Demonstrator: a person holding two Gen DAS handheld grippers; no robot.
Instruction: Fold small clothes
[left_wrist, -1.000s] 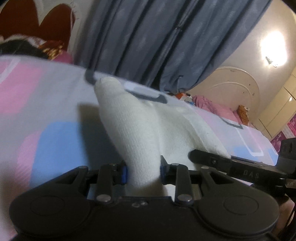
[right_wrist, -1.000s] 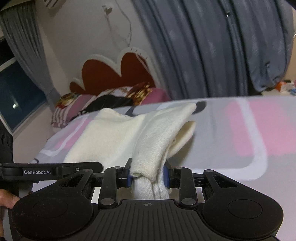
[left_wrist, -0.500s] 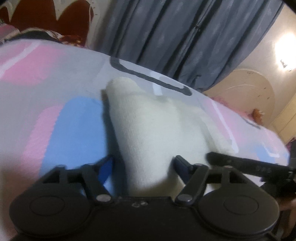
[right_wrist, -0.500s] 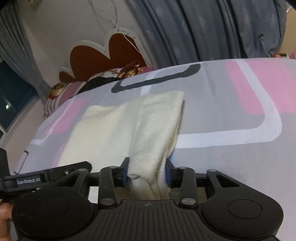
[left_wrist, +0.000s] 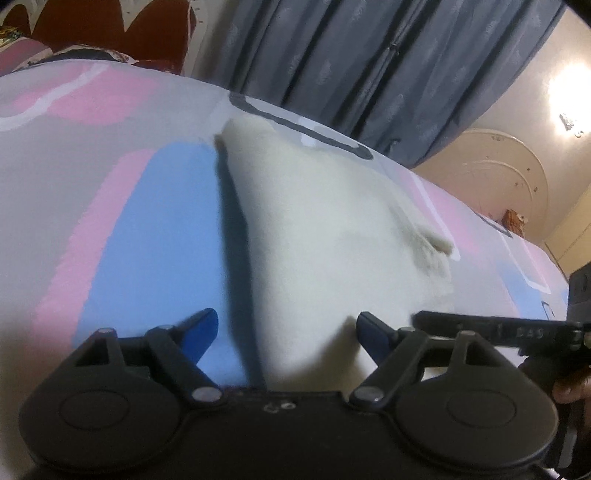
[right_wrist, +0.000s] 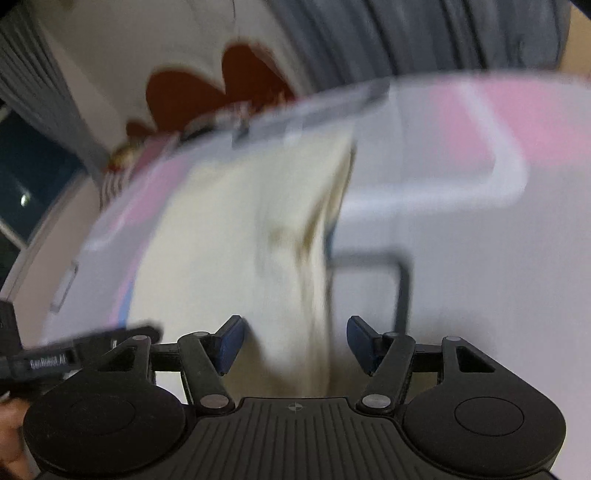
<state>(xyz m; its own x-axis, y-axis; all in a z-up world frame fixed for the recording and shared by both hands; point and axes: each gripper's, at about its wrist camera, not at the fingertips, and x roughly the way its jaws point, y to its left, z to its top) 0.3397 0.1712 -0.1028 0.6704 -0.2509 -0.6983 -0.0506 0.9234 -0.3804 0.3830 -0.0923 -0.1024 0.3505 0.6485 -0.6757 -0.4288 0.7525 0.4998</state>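
I'm letting go after a fold: the cloth (left_wrist: 332, 229) lies flat mid-bed (left_wrist: 110, 184). My left gripper (left_wrist: 286, 328) is easing inward and my right gripper (right_wrist: 295, 341) is spreading; cloth sits between both, unpinched. Next I judge I must back off, then pinch an edge for another fold.

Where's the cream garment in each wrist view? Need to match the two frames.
Left wrist: the cream garment fills the centre, lying on the bedsheet, near end between the open fingers.
Right wrist: cream garment, blurred, centre-left, near end between the opening fingers.
Shared landmark: the red headboard, top left in the left view, upper centre-left in the right.
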